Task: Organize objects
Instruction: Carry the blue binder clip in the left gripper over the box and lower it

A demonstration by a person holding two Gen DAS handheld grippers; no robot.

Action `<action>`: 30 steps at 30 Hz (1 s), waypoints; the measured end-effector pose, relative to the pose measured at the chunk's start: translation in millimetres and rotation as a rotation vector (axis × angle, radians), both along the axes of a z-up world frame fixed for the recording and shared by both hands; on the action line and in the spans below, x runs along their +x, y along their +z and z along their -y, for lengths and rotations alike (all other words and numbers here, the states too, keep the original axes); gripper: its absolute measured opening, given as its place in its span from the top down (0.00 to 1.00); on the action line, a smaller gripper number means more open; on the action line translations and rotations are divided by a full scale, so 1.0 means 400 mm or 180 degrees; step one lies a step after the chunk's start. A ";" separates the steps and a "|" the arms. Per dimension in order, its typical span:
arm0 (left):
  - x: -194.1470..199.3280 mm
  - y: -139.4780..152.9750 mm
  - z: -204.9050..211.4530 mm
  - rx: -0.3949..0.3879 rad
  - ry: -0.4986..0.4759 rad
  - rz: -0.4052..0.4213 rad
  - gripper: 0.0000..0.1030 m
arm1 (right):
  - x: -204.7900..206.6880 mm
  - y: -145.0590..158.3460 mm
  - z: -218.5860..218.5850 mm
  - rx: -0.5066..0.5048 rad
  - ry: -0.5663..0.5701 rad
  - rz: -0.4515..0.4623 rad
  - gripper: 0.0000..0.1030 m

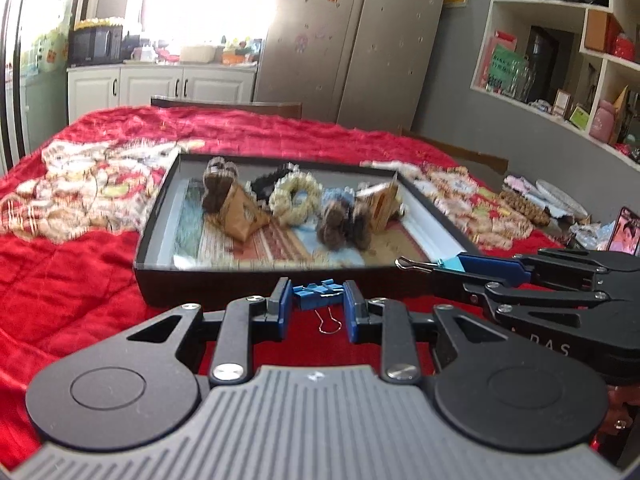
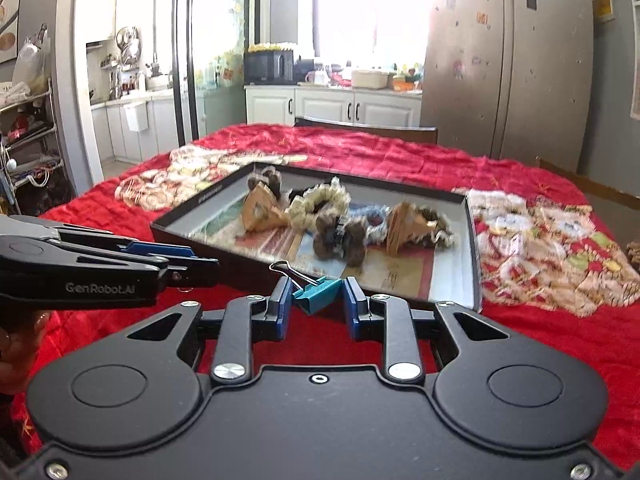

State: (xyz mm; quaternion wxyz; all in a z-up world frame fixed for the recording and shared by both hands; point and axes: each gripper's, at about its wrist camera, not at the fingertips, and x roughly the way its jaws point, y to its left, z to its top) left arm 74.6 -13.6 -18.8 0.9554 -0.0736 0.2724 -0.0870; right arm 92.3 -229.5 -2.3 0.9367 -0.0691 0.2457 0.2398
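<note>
Left wrist view: left tool (image 1: 316, 304) clamped on blue binder clip (image 1: 317, 291), held above red quilt (image 1: 80, 272) just short of black tray (image 1: 160, 216) near edge. Scrunchies (image 1: 295, 197) piled mid-tray.

Right wrist view: right tool (image 2: 316, 300) pinching teal binder clip (image 2: 318, 292), tilted, wire handle toward tray's near edge.

Guessing carry step; next both clips go over rim onto free tray floor, then let go
</note>
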 end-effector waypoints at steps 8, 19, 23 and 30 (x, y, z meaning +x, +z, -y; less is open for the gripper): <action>0.061 0.044 -0.008 0.0142 0.0010 0.0160 0.70 | 0.078 0.033 0.026 -0.0026 -0.0247 0.0094 0.75; 0.178 0.050 -0.007 0.0287 -0.0052 0.0122 0.70 | 0.202 0.023 0.037 -0.0116 -0.0454 -0.0047 0.75; 0.206 0.036 -0.002 0.0316 -0.0057 0.0051 0.70 | 0.231 0.004 0.027 -0.0150 -0.0445 -0.0117 0.75; 0.243 0.003 0.007 0.0398 -0.0080 -0.0045 0.70 | 0.274 -0.031 0.011 -0.0184 -0.0435 -0.0286 0.75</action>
